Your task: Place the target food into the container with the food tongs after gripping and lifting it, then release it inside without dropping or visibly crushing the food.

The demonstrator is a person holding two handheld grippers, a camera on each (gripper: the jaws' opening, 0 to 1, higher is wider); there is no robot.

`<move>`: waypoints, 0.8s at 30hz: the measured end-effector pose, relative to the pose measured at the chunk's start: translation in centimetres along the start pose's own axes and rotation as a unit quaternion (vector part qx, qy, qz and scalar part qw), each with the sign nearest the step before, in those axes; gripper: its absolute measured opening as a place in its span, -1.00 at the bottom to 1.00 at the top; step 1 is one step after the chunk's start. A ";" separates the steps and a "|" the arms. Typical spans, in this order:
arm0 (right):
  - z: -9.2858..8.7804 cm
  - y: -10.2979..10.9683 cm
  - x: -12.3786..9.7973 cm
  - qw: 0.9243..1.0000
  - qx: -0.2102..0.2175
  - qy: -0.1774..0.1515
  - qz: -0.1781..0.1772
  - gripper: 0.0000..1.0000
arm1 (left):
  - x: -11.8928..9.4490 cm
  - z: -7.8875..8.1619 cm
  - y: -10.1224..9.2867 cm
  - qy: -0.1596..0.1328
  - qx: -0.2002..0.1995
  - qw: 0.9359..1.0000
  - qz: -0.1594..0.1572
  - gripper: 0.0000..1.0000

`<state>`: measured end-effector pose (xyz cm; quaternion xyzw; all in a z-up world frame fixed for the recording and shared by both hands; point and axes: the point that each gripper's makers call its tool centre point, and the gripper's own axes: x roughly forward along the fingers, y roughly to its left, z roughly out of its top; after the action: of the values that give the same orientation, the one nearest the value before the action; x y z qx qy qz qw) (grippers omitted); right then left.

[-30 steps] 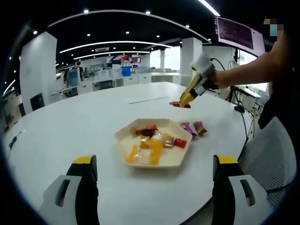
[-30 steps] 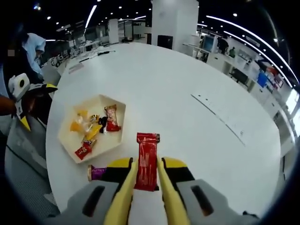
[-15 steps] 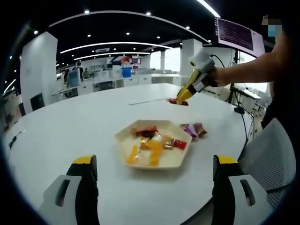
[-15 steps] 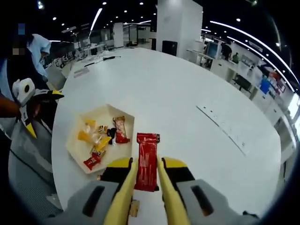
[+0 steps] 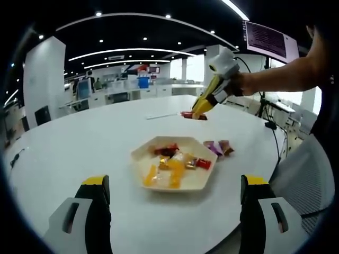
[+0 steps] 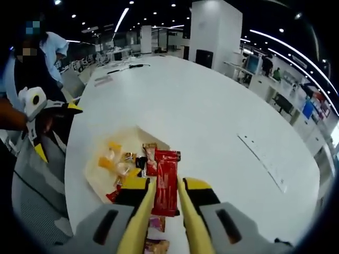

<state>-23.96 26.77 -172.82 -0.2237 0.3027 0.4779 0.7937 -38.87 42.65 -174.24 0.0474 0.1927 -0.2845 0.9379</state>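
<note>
While my left claw [image 5: 169,211] waits low at the desk [image 5: 69,143] edge, jaws spread wide and holding nothing, I log the items from left to right in the left gripper view. Item one: pale hexagonal tray [image 5: 142,154], stocked with wrapped sweets in yellow, orange and red. Item two: a few loose wrapped pieces [image 5: 219,146] on the desk just right of the tray. Item three: my right claw [image 5: 199,110], raised above the desk beyond the tray, jaws pinched on the red wrapped bar [image 5: 186,114]. In the right gripper view, the red bar sits upright between the jaws, uncrushed by my reading, and the tray has come from off to the left to directly under the bar's tip within the last second. Judgement: carry nearly complete; lowering and release remain.
</note>
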 end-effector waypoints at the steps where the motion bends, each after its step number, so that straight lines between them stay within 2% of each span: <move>1: 0.3 0.2 0.2 1.000 -0.002 -0.001 0.003 -0.53 | 0.0 0.0 -0.1 0.000 0.001 1.000 0.000 0.99; 17: 5.9 6.5 4.0 0.997 -0.037 -0.023 0.059 -0.53 | -0.1 0.3 0.1 -0.008 0.004 1.000 0.004 0.99; 24: 6.1 8.2 5.1 0.996 -0.057 -0.014 0.070 -0.53 | -0.2 0.5 0.1 -0.011 0.004 1.000 0.005 0.99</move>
<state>-27.83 37.52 -172.55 -0.2405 0.2787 0.5519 0.7482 -38.76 42.75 -173.74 0.0490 0.1809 -0.2814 0.9411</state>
